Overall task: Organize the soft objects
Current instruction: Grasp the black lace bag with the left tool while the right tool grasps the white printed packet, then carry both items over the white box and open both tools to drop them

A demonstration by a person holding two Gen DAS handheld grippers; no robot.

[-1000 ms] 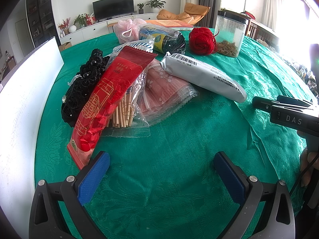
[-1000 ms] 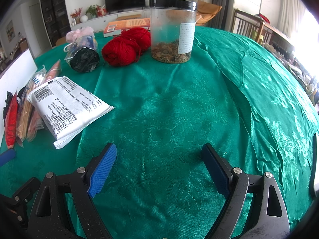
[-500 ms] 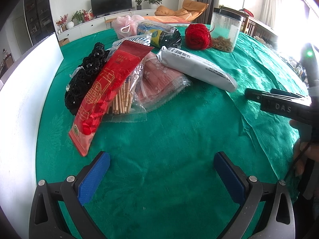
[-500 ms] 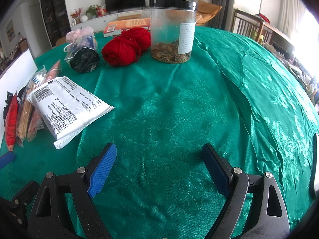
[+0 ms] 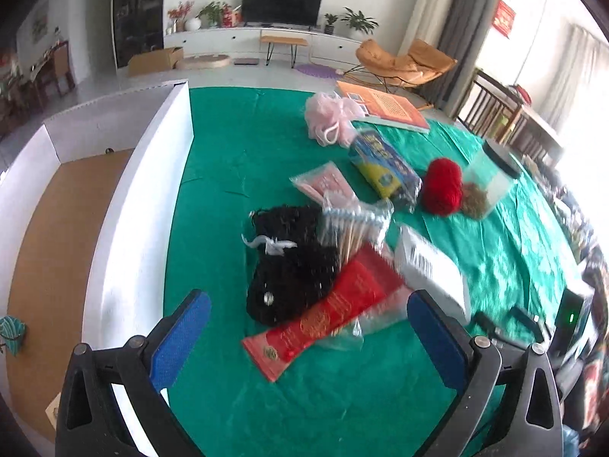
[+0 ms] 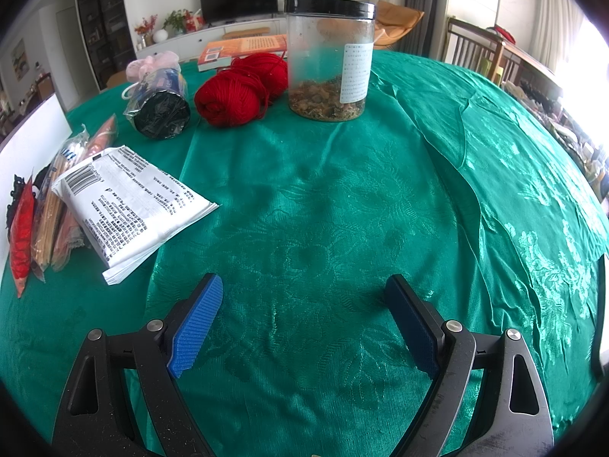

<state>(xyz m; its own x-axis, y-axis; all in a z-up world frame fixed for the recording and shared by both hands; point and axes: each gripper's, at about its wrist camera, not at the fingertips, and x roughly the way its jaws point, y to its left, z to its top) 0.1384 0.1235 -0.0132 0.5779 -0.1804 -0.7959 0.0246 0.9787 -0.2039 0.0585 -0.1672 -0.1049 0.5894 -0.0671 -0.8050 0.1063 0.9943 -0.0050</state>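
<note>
Household goods crowd a table draped in green cloth point(image 6: 342, 190) as two hand-held grippers hang above it, each with jaws spread wide and nothing between the blue pads. The left gripper point(image 5: 308, 331) looks down from height on a heap: a black knitted bundle point(image 5: 289, 262) with a white tag, overlapped along its right side by a red foil packet point(image 5: 327, 316) and a clear bag of wooden sticks point(image 5: 354, 228), both smeared by motion blur, their print unreadable. A white printed pouch point(image 5: 434, 270) lies just right of the red packet, its near end hidden behind the right finger. Beyond sit a pink patterned pack point(image 5: 323, 184), a blue and yellow wrapped roll point(image 5: 384, 167), a red yarn ball point(image 5: 441, 186) touching a clear jar point(image 5: 491, 182), a pink mesh puff point(image 5: 327, 118) and an orange book point(image 5: 384, 104). A white-walled box point(image 5: 144, 205) with a brown floor stands along the cloth's left edge (its near corner is cut off by the gripper).

The right gripper point(image 6: 304, 323) hovers low over bare cloth, well apart from the pile. From here the heap is squeezed against the left border, the black bundle barely showing. The jar's label is too small to read; the puff peeks out behind the roll.
</note>
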